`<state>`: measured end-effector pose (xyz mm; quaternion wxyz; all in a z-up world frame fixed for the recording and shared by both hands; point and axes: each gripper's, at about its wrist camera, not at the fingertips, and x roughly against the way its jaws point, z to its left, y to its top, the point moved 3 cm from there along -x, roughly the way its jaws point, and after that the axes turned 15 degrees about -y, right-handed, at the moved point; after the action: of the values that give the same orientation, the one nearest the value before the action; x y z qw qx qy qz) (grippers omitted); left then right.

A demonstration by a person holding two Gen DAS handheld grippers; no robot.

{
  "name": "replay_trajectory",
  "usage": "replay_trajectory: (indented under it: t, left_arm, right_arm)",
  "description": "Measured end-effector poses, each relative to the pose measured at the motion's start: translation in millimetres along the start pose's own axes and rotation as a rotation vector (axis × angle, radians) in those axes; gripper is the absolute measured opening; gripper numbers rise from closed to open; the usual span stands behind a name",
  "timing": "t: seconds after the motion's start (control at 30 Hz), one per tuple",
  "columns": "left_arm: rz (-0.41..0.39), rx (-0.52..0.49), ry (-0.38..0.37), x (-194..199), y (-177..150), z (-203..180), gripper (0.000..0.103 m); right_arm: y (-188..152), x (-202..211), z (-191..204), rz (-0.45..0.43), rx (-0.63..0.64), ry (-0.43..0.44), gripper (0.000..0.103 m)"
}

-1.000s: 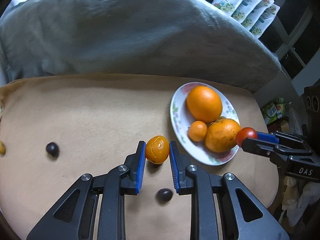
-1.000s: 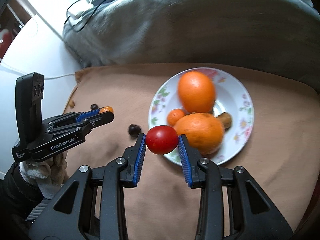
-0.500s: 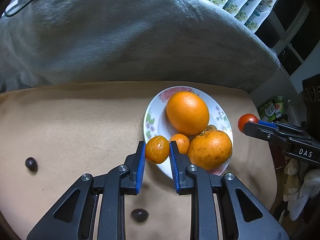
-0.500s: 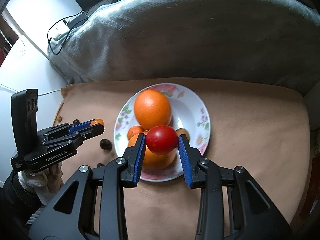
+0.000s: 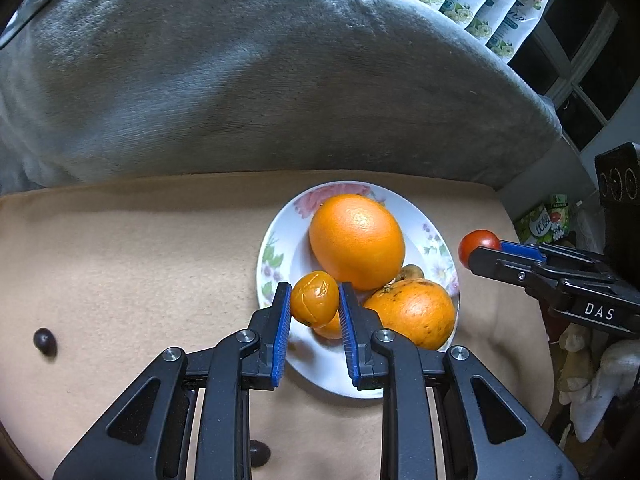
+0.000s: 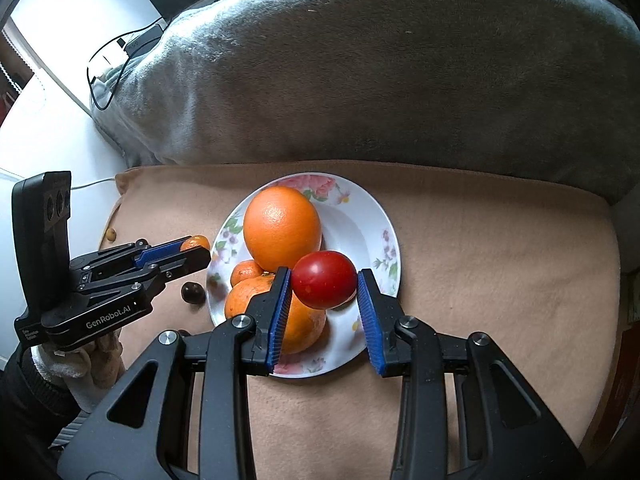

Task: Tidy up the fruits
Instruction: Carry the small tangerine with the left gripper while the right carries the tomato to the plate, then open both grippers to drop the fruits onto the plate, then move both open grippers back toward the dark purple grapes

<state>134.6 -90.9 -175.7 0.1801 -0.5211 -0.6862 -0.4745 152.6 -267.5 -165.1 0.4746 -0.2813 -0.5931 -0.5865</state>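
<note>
Both tongs: black plastic frames w/ triangular cut-outs, round silver screws at the joints, blue ribbed pads inside each finger. Left tongs point(image 6: 196, 250) seen from the side: white "GenRobot.AI" lettering, upright black block w/ three round holes on its back end. Right tongs point(image 5: 480, 248) side-on: white "DAS" lettering, similar block. Left hand point(image 6: 86, 364): whitish knit glove, dark sleeve.
</note>
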Motion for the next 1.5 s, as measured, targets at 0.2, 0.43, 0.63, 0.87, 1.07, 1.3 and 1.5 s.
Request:
replay_trajectory:
  t: [0.2,0.43,0.63,0.87,1.07,1.3,1.5]
  left_arm:
    - [-0.001,-0.001,-0.002,-1,0,-3,0.022]
    - [0.001,-0.017,-0.010,0,0,-5,0.022]
    - [-0.007,-0.035,-0.012,3,0,-9,0.033]
    - [-0.021,-0.051,-0.002,7,0,-15,0.064]
    - [-0.020,-0.067,0.031,12,-2,-17,0.070]
    - [-0.021,-0.070,0.060,22,-4,-17,0.071]
    - [-0.029,-0.071,0.069,34,-7,-13,0.071]
  right_arm:
    - [0,0,1,-0.008,0.006,0.008,0.035]
    - [0,5,1,-0.026,-0.002,0.008,0.045]
    - [3,10,0,-0.045,-0.010,-0.002,0.059]
    - [4,15,0,-0.055,-0.019,-0.023,0.072]
    - [4,19,3,-0.066,-0.014,-0.053,0.076]
    - [3,24,7,-0.074,-0.019,-0.079,0.076]
    - [1,29,11,-0.080,-0.034,-0.096,0.076]
